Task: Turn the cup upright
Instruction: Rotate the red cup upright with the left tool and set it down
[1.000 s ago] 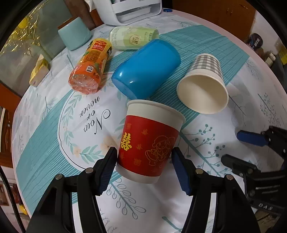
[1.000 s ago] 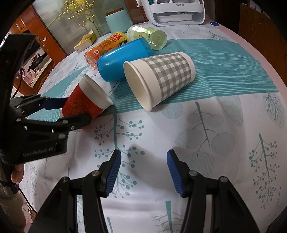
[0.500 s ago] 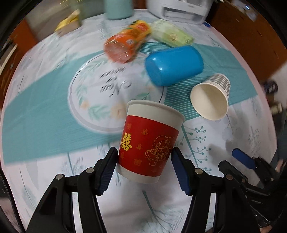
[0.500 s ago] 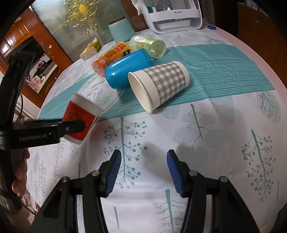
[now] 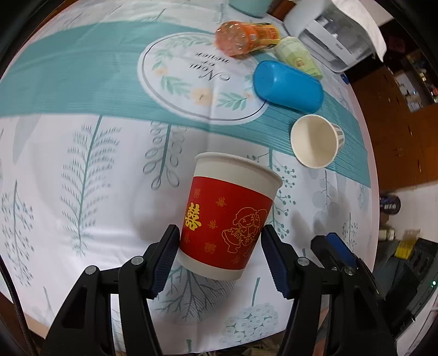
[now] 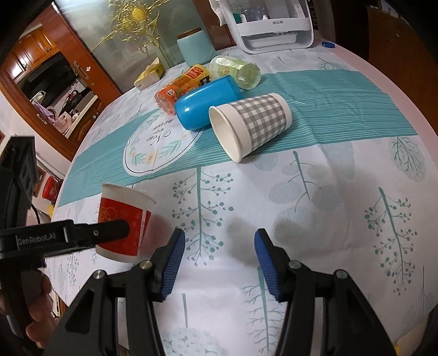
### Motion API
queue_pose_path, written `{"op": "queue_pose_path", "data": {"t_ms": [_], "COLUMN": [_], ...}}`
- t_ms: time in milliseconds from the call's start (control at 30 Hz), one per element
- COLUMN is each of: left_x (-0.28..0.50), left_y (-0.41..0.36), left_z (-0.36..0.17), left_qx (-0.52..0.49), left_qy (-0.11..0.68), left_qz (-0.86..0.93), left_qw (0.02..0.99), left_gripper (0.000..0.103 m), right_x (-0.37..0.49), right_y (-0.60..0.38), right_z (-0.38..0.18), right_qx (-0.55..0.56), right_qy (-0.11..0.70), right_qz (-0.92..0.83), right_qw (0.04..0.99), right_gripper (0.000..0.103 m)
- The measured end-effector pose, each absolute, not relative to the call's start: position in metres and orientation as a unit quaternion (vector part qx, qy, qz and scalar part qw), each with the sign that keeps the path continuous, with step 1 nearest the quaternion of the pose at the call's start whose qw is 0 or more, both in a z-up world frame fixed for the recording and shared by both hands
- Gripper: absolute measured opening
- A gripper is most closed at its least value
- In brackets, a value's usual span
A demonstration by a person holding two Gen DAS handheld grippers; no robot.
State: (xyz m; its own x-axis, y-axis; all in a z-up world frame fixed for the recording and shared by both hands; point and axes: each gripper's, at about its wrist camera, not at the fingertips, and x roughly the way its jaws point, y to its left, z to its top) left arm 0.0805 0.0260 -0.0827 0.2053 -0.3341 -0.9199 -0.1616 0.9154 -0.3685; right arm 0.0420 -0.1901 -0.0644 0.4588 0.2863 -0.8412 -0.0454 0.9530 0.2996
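Note:
My left gripper [image 5: 220,258] is shut on a red paper cup [image 5: 228,216] with gold print and a white rim. It holds the cup nearly upright, mouth up, a little above the tablecloth near the front edge. The cup also shows at the left of the right wrist view [image 6: 123,224], slightly tilted in the left gripper [image 6: 109,232]. My right gripper [image 6: 219,257] is open and empty over the cloth, to the right of the cup; it shows at the lower right of the left wrist view [image 5: 336,249].
A grey checked paper cup [image 6: 251,124] lies on its side, mouth toward me. Behind it lie a blue plastic cup [image 6: 205,102], an orange bottle [image 6: 180,85] and a green bottle [image 6: 236,69]. A white appliance [image 6: 271,24] and a teal canister [image 6: 195,45] stand at the back.
The left gripper has lifted the red cup, carried it toward the table's front and turned it toward upright. The right gripper has pulled back slightly and stayed open.

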Motion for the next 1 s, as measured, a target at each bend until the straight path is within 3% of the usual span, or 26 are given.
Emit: {"op": "queue_pose_path", "data": {"t_ms": [433, 567, 667, 1000], "left_x": [0.081, 0.082, 0.082, 0.070], "left_y": [0.027, 0.022, 0.019, 0.019], "left_z": [-0.099, -0.100, -0.097, -0.075], "left_qx": [-0.256, -0.252, -0.240, -0.211], "left_qy": [0.609, 0.611, 0.612, 0.596], "left_qz": [-0.032, -0.037, -0.039, -0.050], "left_qw": [0.750, 0.749, 0.753, 0.773], "left_gripper": [0.061, 0.064, 0.076, 0.076], "right_x": [0.042, 0.042, 0.042, 0.041], "right_y": [-0.189, -0.185, -0.184, -0.183], "right_z": [-0.070, -0.070, -0.071, -0.069], "right_qx": [0.111, 0.105, 0.101, 0.101], "right_qy": [0.515, 0.515, 0.515, 0.511], "right_qz": [0.096, 0.100, 0.105, 0.106], "right_qw": [0.844, 0.845, 0.845, 0.847], "right_gripper": [0.053, 0.053, 0.053, 0.053]}}
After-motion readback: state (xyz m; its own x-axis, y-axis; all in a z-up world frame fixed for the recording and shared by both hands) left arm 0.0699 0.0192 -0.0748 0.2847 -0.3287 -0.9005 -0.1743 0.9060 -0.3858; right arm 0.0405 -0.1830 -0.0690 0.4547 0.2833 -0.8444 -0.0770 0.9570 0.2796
